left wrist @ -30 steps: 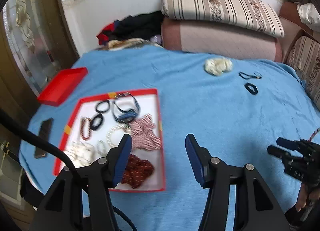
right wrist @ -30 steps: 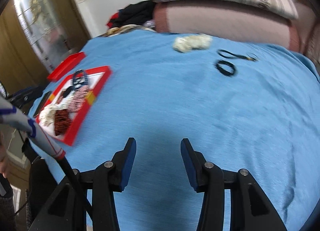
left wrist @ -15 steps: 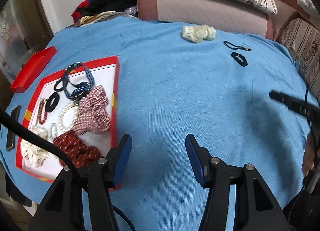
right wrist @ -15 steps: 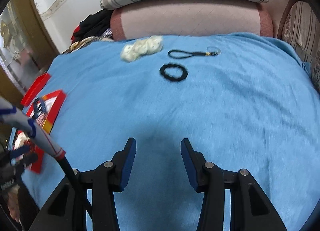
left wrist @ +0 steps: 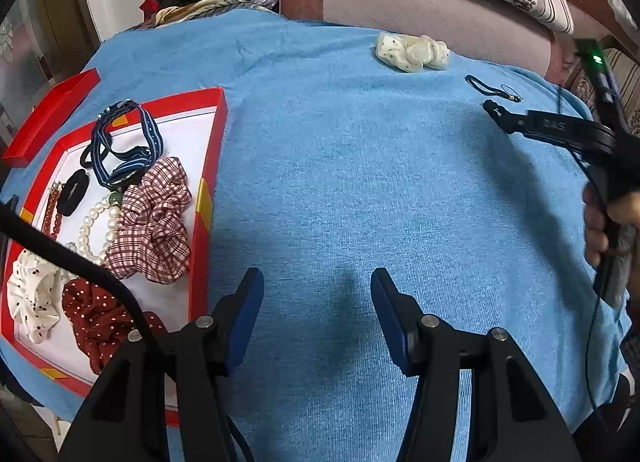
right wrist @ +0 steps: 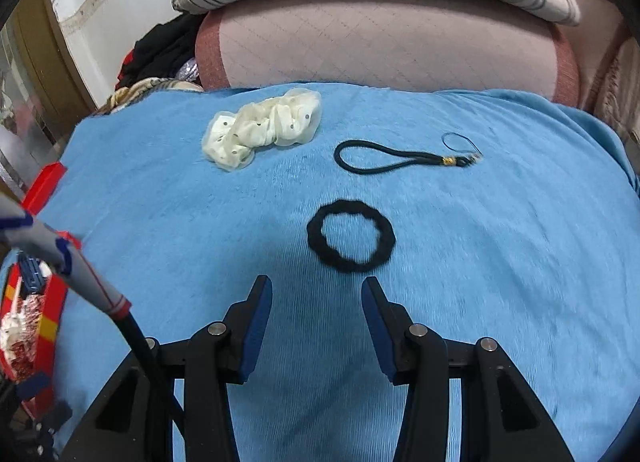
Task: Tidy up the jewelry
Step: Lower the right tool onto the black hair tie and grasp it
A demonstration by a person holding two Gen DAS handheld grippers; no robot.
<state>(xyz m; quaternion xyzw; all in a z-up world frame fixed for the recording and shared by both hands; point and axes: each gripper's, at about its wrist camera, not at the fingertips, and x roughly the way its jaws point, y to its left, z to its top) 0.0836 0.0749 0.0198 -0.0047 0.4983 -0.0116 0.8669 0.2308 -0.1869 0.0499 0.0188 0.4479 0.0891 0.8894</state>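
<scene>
A red-rimmed tray [left wrist: 211,165] lies at the left of the blue cloth and holds scrunchies, hair ties, a striped band and bead bracelets. My left gripper [left wrist: 316,286] is open and empty over bare cloth to the right of the tray. My right gripper [right wrist: 316,294] is open and empty just short of a black ruffled hair tie [right wrist: 351,239]. Beyond it lie a black cord loop [right wrist: 384,157] and a cream scrunchie [right wrist: 264,127]. In the left wrist view the right gripper [left wrist: 500,117] shows side-on near the cord loop [left wrist: 486,87] and cream scrunchie [left wrist: 412,51].
A red lid [left wrist: 52,113] lies beyond the tray at the cloth's left edge. Pink and striped cushions [right wrist: 384,41] bound the far edge. Dark clothes [right wrist: 160,53] are piled at the far left. The blue cloth [left wrist: 380,189] is bare between the tray and the loose items.
Both grippers have moved forward and to the right. The right gripper has come close to the black hair tie. The tray has slid to the left in both views.
</scene>
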